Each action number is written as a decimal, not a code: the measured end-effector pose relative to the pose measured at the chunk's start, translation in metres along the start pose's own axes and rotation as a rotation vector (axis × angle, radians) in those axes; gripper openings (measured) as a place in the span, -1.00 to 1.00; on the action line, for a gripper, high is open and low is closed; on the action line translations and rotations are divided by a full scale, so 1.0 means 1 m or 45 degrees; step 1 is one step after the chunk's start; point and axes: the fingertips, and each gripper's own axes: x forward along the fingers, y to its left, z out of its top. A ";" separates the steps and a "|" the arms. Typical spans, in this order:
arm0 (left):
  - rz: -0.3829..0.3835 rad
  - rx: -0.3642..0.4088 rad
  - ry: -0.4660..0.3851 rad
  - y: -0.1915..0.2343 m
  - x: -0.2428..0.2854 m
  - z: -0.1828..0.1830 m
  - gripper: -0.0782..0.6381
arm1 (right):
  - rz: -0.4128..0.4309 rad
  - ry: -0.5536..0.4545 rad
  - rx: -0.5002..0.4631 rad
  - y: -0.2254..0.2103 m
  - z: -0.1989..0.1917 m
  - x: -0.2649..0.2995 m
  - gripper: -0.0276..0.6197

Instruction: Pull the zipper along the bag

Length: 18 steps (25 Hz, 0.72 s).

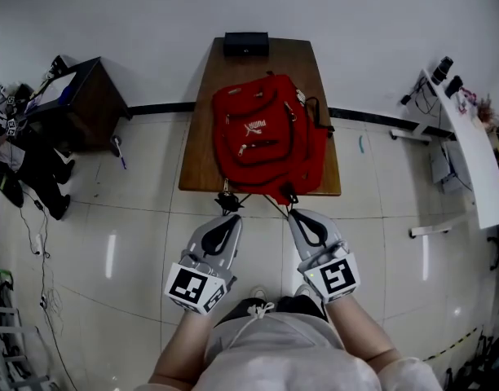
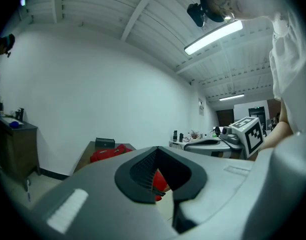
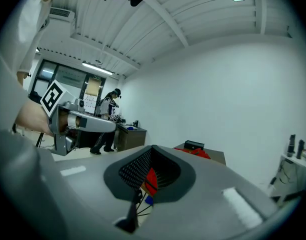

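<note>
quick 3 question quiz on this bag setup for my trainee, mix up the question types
1. The backpack lies on: a) the floor b) a wooden table c) a chair?
2. True or false: a black box sits at the table's far end, beyond the backpack.
3. Are the jaws of the right claw apart or together?
Key: 1 b; 2 true; 3 together.
</note>
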 end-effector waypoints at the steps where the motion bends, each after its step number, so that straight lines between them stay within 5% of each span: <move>1: -0.001 0.003 0.005 -0.001 -0.001 -0.001 -0.76 | 0.000 0.002 -0.003 0.002 0.000 -0.001 -0.89; 18: 0.035 -0.018 -0.004 0.003 -0.002 -0.001 -0.76 | -0.051 0.011 -0.037 -0.009 0.004 -0.007 -0.89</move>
